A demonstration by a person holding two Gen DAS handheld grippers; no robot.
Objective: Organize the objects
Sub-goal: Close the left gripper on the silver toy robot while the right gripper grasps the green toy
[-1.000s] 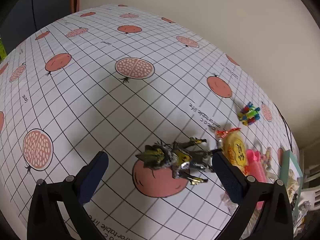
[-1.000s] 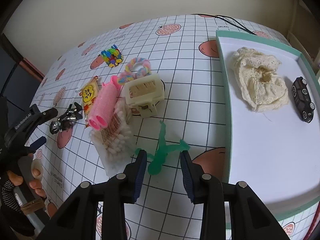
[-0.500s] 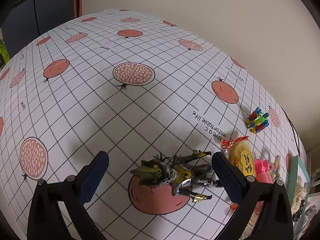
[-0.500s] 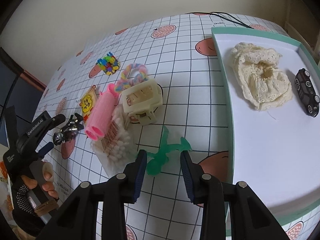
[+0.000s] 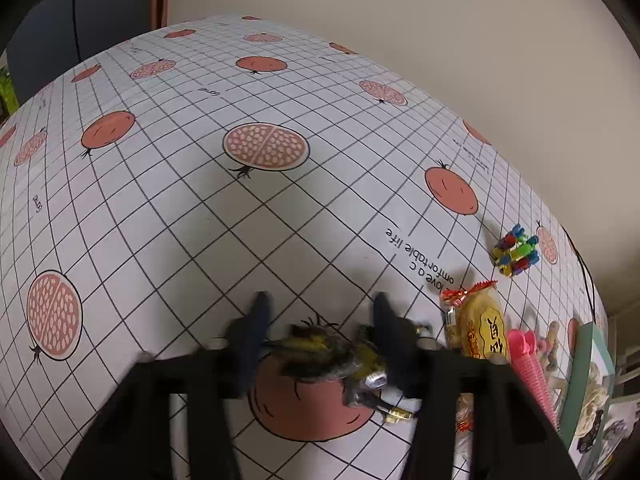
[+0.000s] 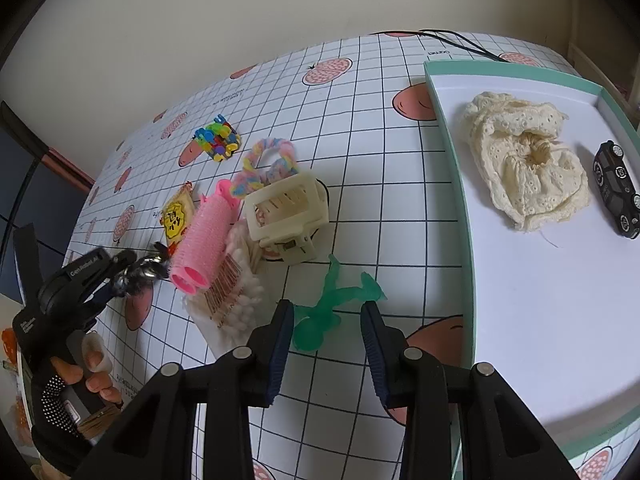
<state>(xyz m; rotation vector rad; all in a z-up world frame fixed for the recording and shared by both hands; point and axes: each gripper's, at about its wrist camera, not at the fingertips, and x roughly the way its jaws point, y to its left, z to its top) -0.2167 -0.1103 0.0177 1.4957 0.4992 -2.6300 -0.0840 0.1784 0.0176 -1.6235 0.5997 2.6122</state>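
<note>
You are in a home, by the look of it — a lived-in room rather than a lab or shop. The surface (image 6: 400,184) wears a white grid-patterned cloth printed with pomegranates and the words "comfortable life", pushed up against a plain cream wall (image 5: 440,40). What lies on it is household clutter: a pink hair roller (image 6: 204,248), a cream hair claw clip (image 6: 286,216), a pack of cotton swabs (image 6: 232,296), a yellow snack packet (image 5: 482,330) and a cream lace scrunchie (image 6: 524,160) in a teal-rimmed box (image 6: 452,152) — toiletries and small toys, nothing industrial.
</note>
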